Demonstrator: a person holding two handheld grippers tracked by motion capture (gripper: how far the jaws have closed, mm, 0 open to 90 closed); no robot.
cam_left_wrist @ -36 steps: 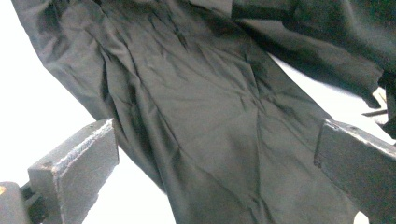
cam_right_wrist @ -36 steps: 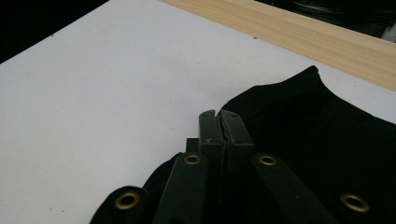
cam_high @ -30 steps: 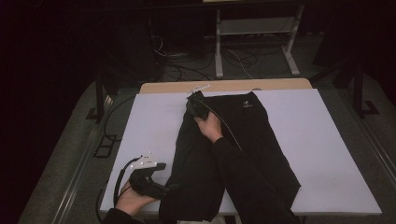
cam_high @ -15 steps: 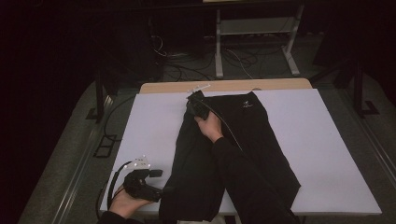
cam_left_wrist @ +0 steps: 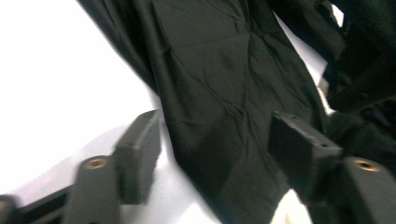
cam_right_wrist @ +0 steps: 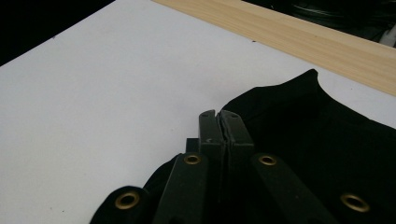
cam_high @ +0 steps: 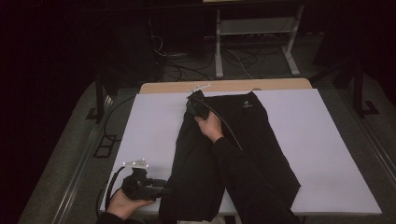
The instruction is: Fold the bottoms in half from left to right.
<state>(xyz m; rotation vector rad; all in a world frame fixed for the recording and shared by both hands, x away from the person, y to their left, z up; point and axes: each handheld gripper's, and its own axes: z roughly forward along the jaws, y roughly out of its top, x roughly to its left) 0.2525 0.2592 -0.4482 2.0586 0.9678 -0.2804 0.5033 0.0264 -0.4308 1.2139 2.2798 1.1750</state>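
A black garment (cam_high: 261,140) lies lengthwise on the white table top (cam_high: 149,126). My left gripper (cam_high: 163,190) is at the garment's near left edge, its jaws lying level. In the left gripper view the dark fabric (cam_left_wrist: 210,70) runs between the jaws of that gripper (cam_left_wrist: 212,135). The jaws have just been closing, and the pads stand apart from the cloth. My right gripper (cam_high: 194,103) rests at the garment's far left corner. In the right gripper view its jaws (cam_right_wrist: 219,116) are shut together, with fabric (cam_right_wrist: 317,140) bunched around them.
A bare wooden strip (cam_high: 233,85) runs along the table's far edge. Beyond it are a metal frame (cam_high: 252,42) and cables on the floor. White surface lies on both sides of the garment. A dark sleeve (cam_high: 247,177) crosses the cloth.
My left hand and gripper have drifted a little toward the table's near edge. The right hand and the garment lie as before.
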